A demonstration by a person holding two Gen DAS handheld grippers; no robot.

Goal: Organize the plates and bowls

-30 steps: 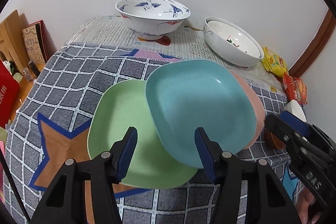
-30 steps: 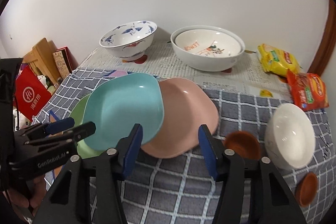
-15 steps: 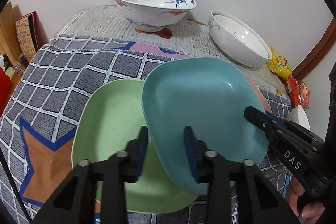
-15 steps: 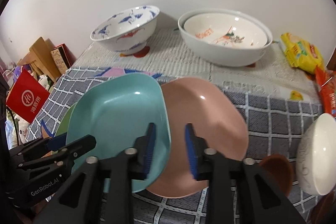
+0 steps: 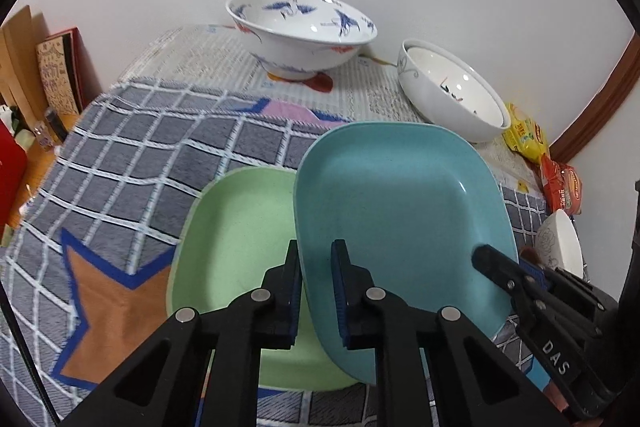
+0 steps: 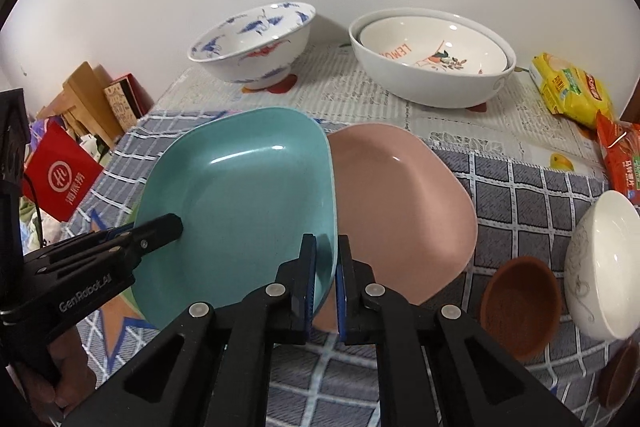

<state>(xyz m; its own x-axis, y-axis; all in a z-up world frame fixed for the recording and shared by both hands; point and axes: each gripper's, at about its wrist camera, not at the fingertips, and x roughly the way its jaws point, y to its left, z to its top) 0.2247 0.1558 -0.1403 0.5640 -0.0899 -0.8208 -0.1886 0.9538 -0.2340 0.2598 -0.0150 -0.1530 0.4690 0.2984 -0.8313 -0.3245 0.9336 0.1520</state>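
A teal square plate point(image 5: 400, 211) is held tilted above the table by both grippers. My left gripper point(image 5: 316, 263) is shut on its left rim. My right gripper point(image 6: 326, 259) is shut on its right rim; the plate point(image 6: 240, 203) fills the middle of the right wrist view. A green plate point(image 5: 236, 239) lies on the checked cloth under and left of it. A pink plate point(image 6: 404, 203) lies to its right, partly under it. A blue-patterned bowl point(image 5: 300, 27) and nested white bowls point(image 6: 432, 59) stand at the back.
A small white bowl point(image 6: 604, 267) and brown saucers point(image 6: 520, 311) sit at the right on the grey checked cloth point(image 5: 140, 155). Snack packets point(image 6: 572, 91) lie at the back right. Books and a red box point(image 6: 60, 175) stand off the left edge.
Both grippers have closed from open onto the teal plate's opposite rims and the plate has been lifted and tilted off the green and pink plates.
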